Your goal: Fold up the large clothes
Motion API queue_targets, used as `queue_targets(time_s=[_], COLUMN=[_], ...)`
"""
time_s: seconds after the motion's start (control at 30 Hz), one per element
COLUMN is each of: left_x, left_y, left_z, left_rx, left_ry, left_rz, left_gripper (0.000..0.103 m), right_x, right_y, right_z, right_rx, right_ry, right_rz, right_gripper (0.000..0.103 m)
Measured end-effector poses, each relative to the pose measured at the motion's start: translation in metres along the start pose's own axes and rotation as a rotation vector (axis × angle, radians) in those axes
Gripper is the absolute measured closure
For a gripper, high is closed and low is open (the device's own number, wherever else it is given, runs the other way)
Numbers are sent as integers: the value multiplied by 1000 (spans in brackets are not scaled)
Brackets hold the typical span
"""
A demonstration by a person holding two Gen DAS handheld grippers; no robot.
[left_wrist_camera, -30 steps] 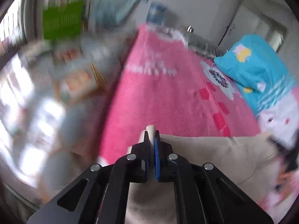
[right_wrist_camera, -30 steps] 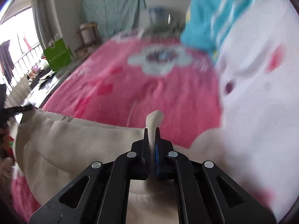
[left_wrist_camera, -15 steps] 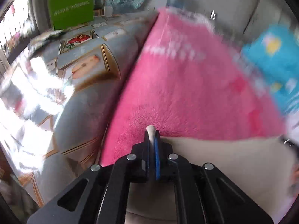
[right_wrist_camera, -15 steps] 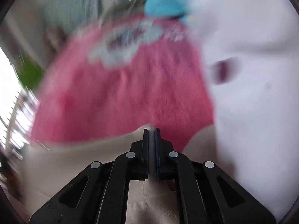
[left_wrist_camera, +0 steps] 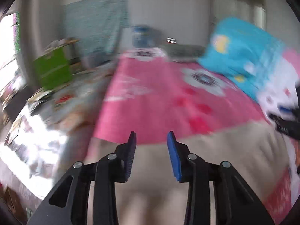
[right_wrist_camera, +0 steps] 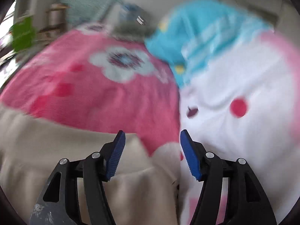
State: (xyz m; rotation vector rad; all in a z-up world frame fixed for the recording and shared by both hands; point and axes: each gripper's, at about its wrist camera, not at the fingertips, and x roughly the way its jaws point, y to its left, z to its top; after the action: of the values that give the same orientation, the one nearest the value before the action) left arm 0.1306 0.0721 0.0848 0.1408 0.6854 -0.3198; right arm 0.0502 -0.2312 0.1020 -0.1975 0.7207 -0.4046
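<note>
Now both left gripper [left_wrist_camera: 151,136] and right gripper [right_wrist_camera: 151,135] gape, seemingly above beige garment [left_wrist_camera: 215,150].

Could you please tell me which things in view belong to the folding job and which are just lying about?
Job:
beige garment
left gripper, open
right gripper, open

Lying about:
pink blanket
blue pillow
white plush pillow
green bag

A home bedroom (lived-in): pink flowered blanket [left_wrist_camera: 168,101], blue pillow [left_wrist_camera: 241,56] on bed.
</note>
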Motion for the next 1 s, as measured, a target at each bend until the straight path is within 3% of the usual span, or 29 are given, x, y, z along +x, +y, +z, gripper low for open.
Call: queue_targets(time_s=[0.07,0.1,0.13,0.2,0.23,0.3,0.37,0.4,0.47,0.5,0.53,0.57,0.6,0.63,0.7,0.73,0.77,0.8,0.83,0.9,0.93,1.0], left_x=[15,25,37,45,44,39,40,37,26,16,-7,-25,-44,-58,-61,-54,-45,-29,-14,-6,-9,-25], left_y=[-21,-27,-29,-6,8,34,48,46,27,18,7,5,0,-6,-21,-27,-28,-23,-16,-1,-7,-26], left_z=[-15,-23,-32,-54,-57,-63,-69,-68,-62,-60,-60,-64,-69,-77,-86,-95,-102,-117,-129,-135,-130,-118], left_rx=[17,15,8,-64,-129,-215,-264,-252,-185,-158,-136,-151,-190,-223,-231,-241,-246,-250,-285,-369,-335,-219], left_ry=[53,89,126,98,83,44,53,54,52,39,-3,-35,-66,-80,-54,-21,3,47,71,91,99,101], left_rz=[-103,-124,-128,-133,-135,-117,-155,-139,-17,53,113,69,-21,-118,-234,-279,-270,-215,-253,-317,-281,-149], left_gripper=[77,82,86,91,99,99,99,99,99,100,100,100,100,100,100,100,98,99,99,98,98,99], right_x=[-13,-17,-11,27,44,65,58,56,48,37,24,-4,-23,-32,-37,-28,-18,-3,7,20,18,1], right_y=[4,5,10,18,17,-3,-7,-4,-1,-2,-4,-12,-16,-17,-4,5,12,13,8,-7,-7,-14], right_z=[-2,-7,-8,-28,-36,-51,-47,-45,-46,-46,-52,-61,-67,-72,-81,-86,-90,-99,-108,-116,-111,-102], right_rx=[12,47,63,50,61,150,136,98,79,69,67,83,113,134,161,159,146,147,163,216,205,194], right_ry=[-9,-7,8,141,168,154,146,135,146,141,117,56,13,-1,9,31,55,66,60,79,84,79], right_rz=[91,207,260,281,305,407,342,310,261,202,155,179,257,319,494,519,483,468,480,487,427,279], right_gripper=[44,45,46,52,52,52,52,52,52,57,58,57,57,56,55,54,53,39,33,32,46,57])
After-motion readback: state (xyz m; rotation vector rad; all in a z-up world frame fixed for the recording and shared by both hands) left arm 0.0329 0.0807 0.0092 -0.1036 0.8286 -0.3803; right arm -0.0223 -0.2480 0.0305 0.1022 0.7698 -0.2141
